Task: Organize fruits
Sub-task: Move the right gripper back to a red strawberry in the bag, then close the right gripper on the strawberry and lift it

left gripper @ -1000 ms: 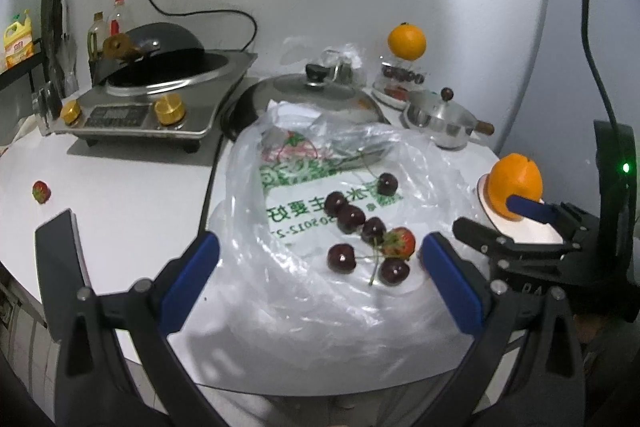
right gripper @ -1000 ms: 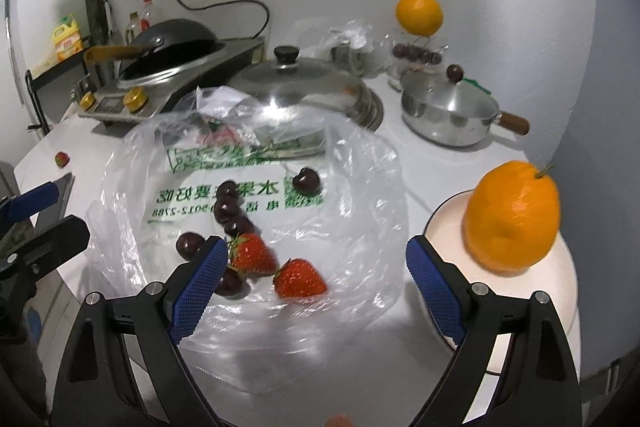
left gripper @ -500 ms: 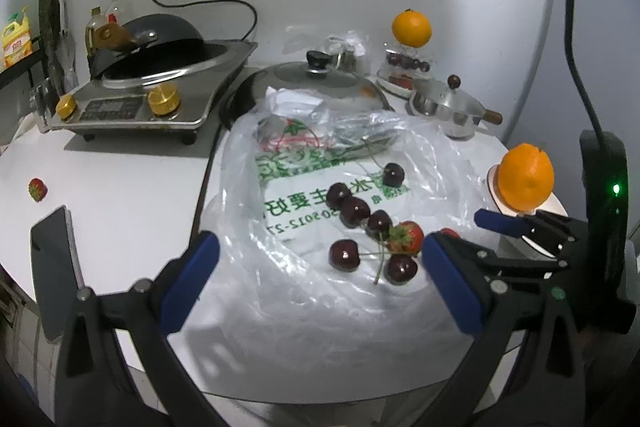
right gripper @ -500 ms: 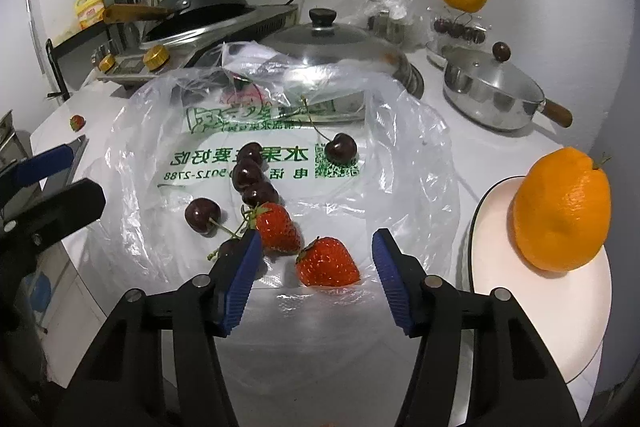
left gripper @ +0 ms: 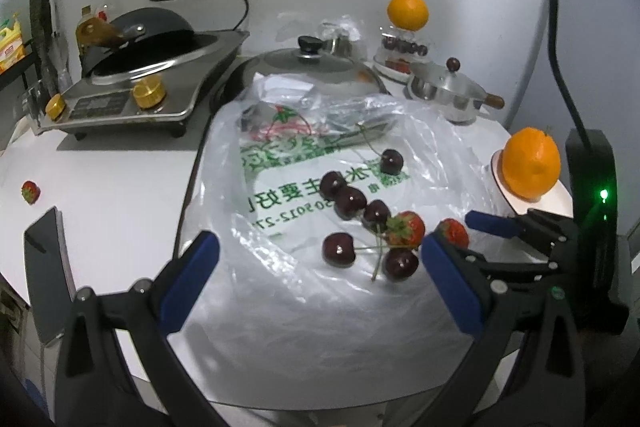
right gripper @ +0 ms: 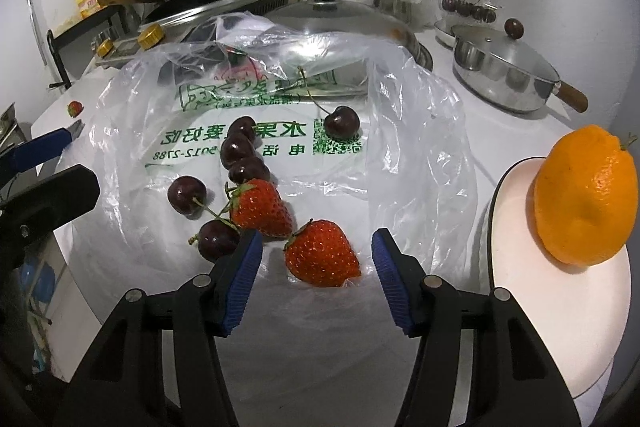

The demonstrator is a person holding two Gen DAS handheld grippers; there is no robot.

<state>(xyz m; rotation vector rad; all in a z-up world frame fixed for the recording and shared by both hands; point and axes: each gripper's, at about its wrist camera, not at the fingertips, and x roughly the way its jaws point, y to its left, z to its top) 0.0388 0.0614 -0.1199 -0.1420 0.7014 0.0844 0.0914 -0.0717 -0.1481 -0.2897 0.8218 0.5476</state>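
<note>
Strawberry between spread right tongs, untouched; left tongs spread wide, empty

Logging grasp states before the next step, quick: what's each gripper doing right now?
Left gripper: open, holding nothing, over the plastic bag.
Right gripper: open, jaws either side of a strawberry, not gripping it.

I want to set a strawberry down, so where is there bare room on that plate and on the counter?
The plate is bare in front of the orange. The counter is open between the stove and the plastic bag, apart from one stray strawberry. The bag's middle is crowded with cherries and strawberries.
</note>
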